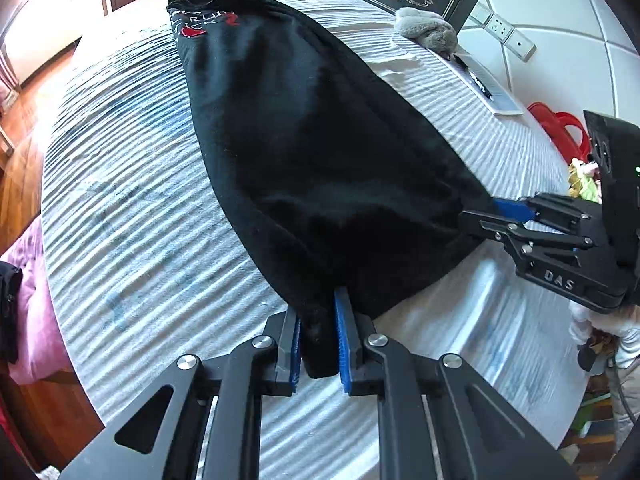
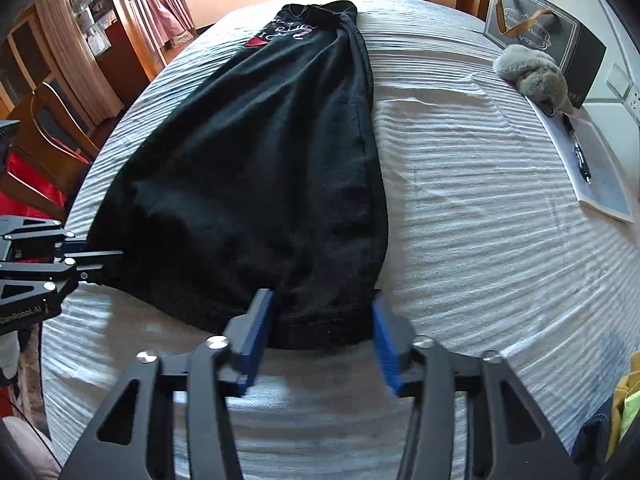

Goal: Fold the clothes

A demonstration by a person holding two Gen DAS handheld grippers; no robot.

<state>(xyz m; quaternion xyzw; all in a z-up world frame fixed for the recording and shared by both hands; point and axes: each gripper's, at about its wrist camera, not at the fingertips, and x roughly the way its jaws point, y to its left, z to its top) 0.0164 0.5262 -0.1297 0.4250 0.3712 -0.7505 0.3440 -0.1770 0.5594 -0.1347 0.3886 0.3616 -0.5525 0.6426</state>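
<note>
A black garment (image 1: 304, 148) with red and white print at its far end lies lengthwise, folded narrow, on the striped white cloth (image 1: 132, 216); it also shows in the right wrist view (image 2: 256, 176). My left gripper (image 1: 318, 344) is shut on the garment's near left corner. My right gripper (image 2: 322, 336) is open, its blue pads on either side of the near right corner, the hem lying between them. The right gripper also shows in the left wrist view (image 1: 492, 216), and the left gripper shows in the right wrist view (image 2: 104, 258).
At the far right stand a dark gift bag (image 2: 548, 36), a grey plush toy (image 2: 532, 72) and a notebook with a pen (image 2: 596, 168). Wooden chairs (image 2: 52, 136) and red fabric sit to the left. Pink fabric (image 1: 28, 292) lies past the left edge.
</note>
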